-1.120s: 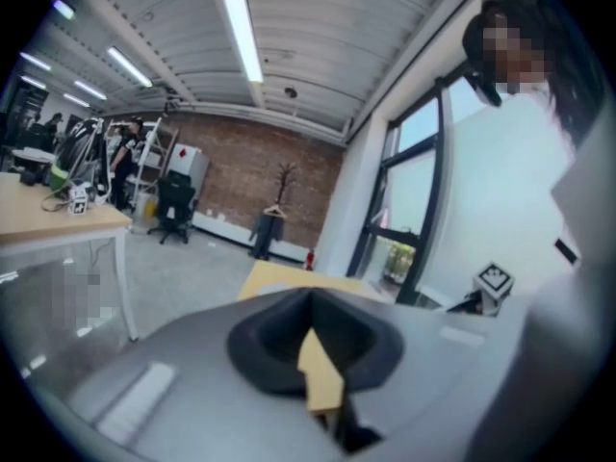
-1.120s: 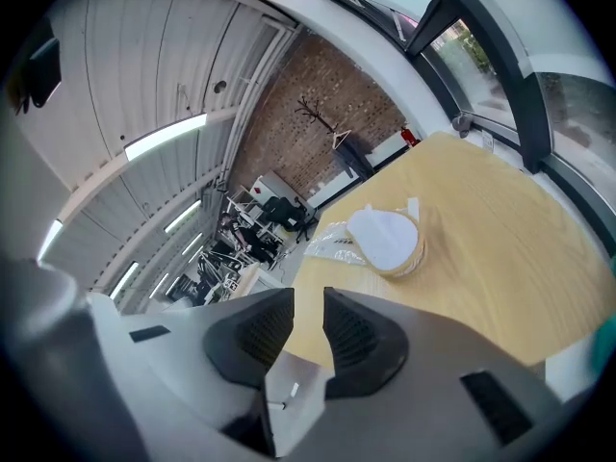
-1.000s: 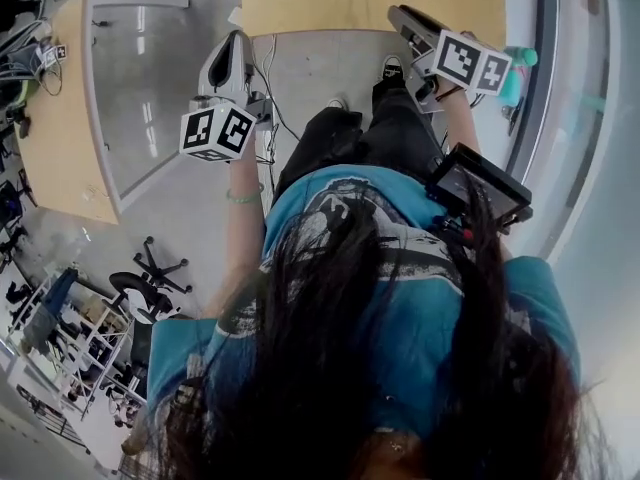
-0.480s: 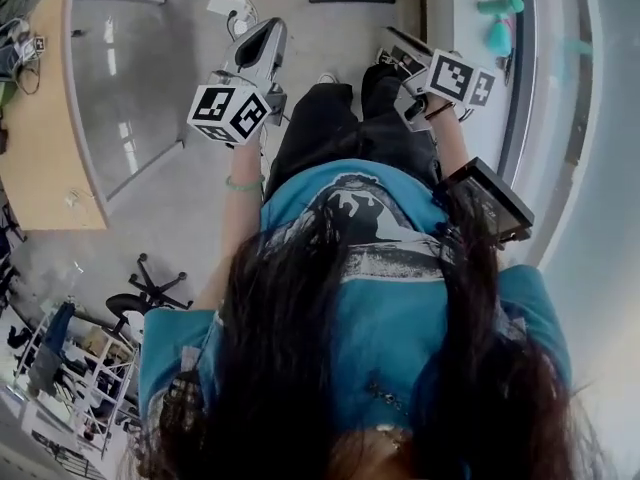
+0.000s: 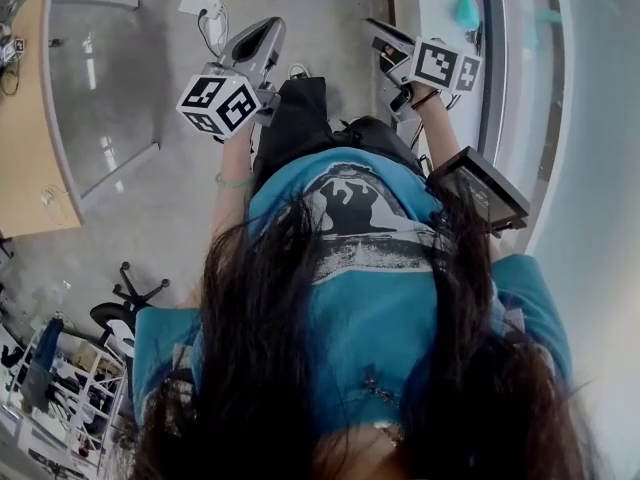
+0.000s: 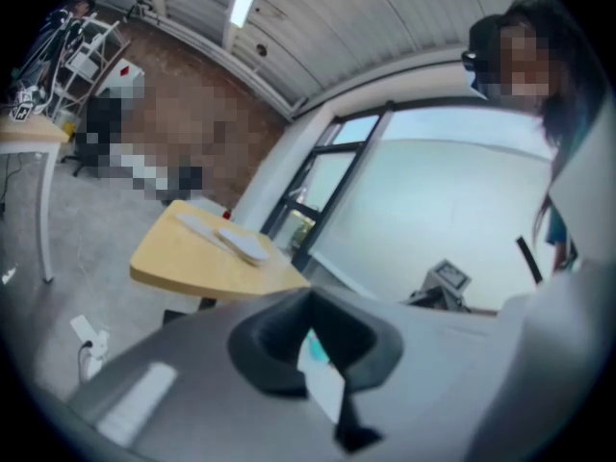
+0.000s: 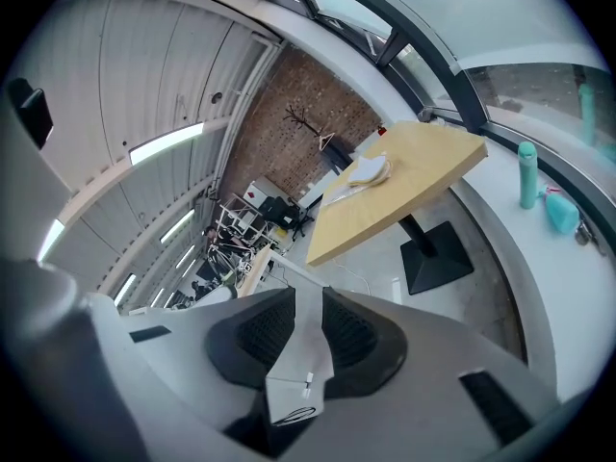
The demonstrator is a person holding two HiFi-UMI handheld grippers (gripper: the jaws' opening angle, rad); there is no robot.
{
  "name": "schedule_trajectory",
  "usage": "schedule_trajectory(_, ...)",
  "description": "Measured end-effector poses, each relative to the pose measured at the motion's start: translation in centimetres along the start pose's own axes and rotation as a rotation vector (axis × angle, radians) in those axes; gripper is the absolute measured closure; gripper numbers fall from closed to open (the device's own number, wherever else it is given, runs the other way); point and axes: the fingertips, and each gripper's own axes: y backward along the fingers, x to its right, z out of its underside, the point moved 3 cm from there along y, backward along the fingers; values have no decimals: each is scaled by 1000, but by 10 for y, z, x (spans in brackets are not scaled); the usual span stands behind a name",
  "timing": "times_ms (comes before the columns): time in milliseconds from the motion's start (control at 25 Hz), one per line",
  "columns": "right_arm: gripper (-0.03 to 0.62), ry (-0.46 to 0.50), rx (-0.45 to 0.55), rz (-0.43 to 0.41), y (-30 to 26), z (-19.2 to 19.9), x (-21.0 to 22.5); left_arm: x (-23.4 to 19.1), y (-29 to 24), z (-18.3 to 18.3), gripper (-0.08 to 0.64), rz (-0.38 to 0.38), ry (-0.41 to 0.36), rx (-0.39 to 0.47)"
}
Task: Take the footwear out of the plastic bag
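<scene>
My left gripper (image 6: 310,301) was shut tight. Its two pads pressed together and there was nothing in them. My right gripper (image 7: 308,298) was open a little way, with a gap between the pads. It held nothing too. I held both grippers up in front of me, over the grey floor (image 5: 150,198), one on each side of my legs (image 5: 300,118).

No shoes and no bag were near my grippers. Ahead of me stood a wooden table (image 7: 404,195) on a black foot (image 7: 435,258). A white thing (image 7: 366,171) lay on top of it. In the left gripper view it looked like two flat, pale shapes lying side by side. It was too small to tell if it was the bag with the shoes inside. It was well apart from both grippers.

On my right, a teal bottle (image 7: 526,173) stood upright on the ledge (image 7: 577,287) by the window. A teal lump (image 7: 561,210) lay just beside it. A power strip (image 5: 195,6) lay on the floor ahead of my left gripper.
</scene>
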Motion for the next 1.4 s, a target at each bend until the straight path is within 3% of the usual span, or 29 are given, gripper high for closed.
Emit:
schedule_trajectory(200, 497, 156, -57, 55, 68, 48, 15, 61, 9, 48, 561, -47, -29, -14)
schedule_trajectory(400, 500, 105, -68, -20, 142, 119, 23, 148, 40, 110, 560, -71, -59, -59)
schedule_trajectory(520, 502, 124, -84, -23, 149, 132, 28, 159, 45, 126, 560, -85, -72, -89)
schedule_trajectory(920, 511, 231, -89, -66, 154, 132, 12, 171, 63, 114, 561, -144, -70, -34)
schedule_trajectory(1400, 522, 281, -85, -78, 168, 121, -22, 192, 77, 95, 560, -134, -103, -28)
